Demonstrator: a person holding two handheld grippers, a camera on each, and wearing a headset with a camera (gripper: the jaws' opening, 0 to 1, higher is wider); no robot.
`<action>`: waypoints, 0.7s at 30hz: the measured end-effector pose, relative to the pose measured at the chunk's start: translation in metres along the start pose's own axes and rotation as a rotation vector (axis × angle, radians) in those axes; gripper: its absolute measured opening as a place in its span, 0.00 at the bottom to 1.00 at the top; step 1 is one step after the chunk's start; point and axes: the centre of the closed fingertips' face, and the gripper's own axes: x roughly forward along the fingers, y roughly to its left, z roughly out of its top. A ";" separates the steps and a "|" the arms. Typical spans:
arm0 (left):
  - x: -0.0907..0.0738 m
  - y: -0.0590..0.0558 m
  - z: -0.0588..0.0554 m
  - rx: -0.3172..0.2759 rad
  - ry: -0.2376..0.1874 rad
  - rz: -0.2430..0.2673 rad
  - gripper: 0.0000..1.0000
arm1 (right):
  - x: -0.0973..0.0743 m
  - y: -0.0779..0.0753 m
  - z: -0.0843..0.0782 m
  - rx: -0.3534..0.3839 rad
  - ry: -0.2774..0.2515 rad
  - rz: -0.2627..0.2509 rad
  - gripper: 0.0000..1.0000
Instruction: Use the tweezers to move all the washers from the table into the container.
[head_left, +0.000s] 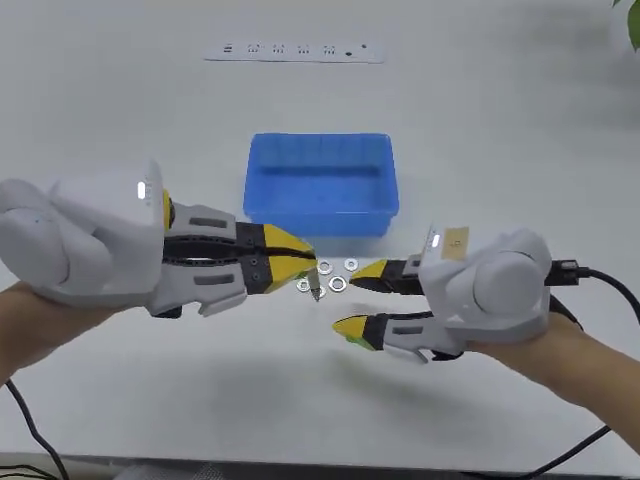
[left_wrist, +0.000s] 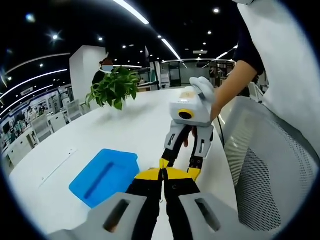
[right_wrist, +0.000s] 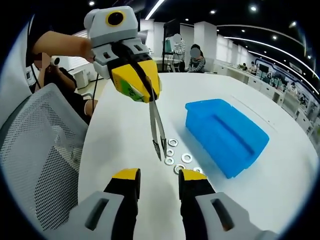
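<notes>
Left hand-held gripper (head_left: 303, 256): jaws pressed together on the upper end of the tweezers (right_wrist: 156, 125), which sit clamped between the yellow tips.
Tweezers, long axis: runs from the left jaws forward and down to the table (head_left: 480, 120), slanted rather than upright.
Tweezers, pointing: the thin tips aim at the near edge of the washers (right_wrist: 170, 152). The two blades show a narrow gap along their length and draw close at the tip. Whether the tip touches a washer or the table I cannot tell.
Right hand-held gripper (right_wrist: 159, 175): jaws spread wide, nothing between them. It faces the left one across the washers, its yellow tips just short of them.
Washers: a loose cluster of small silver rings lying flat on the table, between the two hand-held grippers and just in front of the container (head_left: 320, 185).
Container: blue, rectangular, open-topped, sitting on the table behind the washers. No washer can be made out inside it.
</notes>
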 end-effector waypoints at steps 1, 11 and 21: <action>0.001 0.000 0.001 0.001 -0.003 0.001 0.04 | 0.000 0.001 -0.003 0.002 0.001 0.002 0.32; 0.009 -0.002 -0.005 0.002 0.009 0.003 0.04 | 0.000 0.005 -0.009 0.016 0.007 0.014 0.32; 0.009 -0.002 -0.008 -0.010 0.006 0.014 0.04 | -0.001 0.003 -0.011 0.030 0.010 0.017 0.32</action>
